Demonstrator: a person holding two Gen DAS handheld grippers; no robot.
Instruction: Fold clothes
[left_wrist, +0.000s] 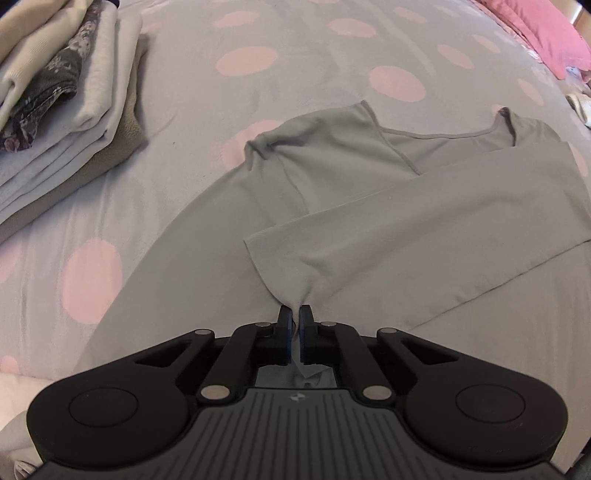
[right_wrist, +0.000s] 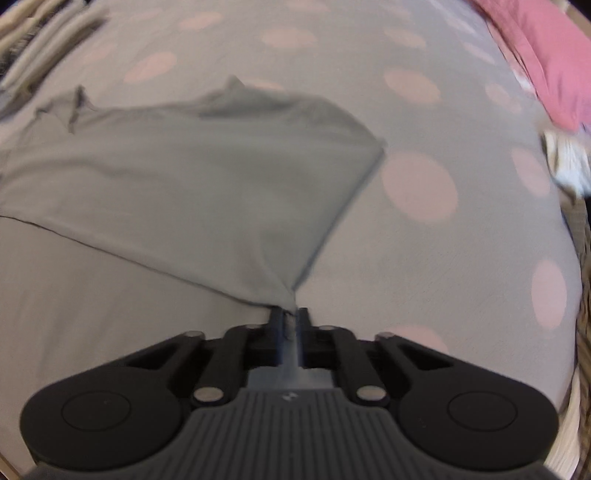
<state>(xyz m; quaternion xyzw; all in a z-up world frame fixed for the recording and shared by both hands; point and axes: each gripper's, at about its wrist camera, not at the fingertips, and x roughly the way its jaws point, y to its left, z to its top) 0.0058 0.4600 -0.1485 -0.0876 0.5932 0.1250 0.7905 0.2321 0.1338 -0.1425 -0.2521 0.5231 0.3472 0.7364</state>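
A pale grey-green top (left_wrist: 369, 206) lies spread on the bed, neckline at the far side, with one part folded across its body. My left gripper (left_wrist: 296, 312) is shut on a pinched corner of that folded part near the middle of the garment. In the right wrist view the same top (right_wrist: 184, 192) shows blurred. My right gripper (right_wrist: 290, 314) is shut on another corner of it and lifts that corner a little above the bed, so the cloth fans out from the fingers.
The bed cover (left_wrist: 314, 66) is grey with large pink dots. A stack of folded clothes (left_wrist: 62, 99) sits at the far left. A pink pillow (left_wrist: 535, 33) lies at the far right, with small pale items (right_wrist: 565, 158) beside it near the bed's right edge.
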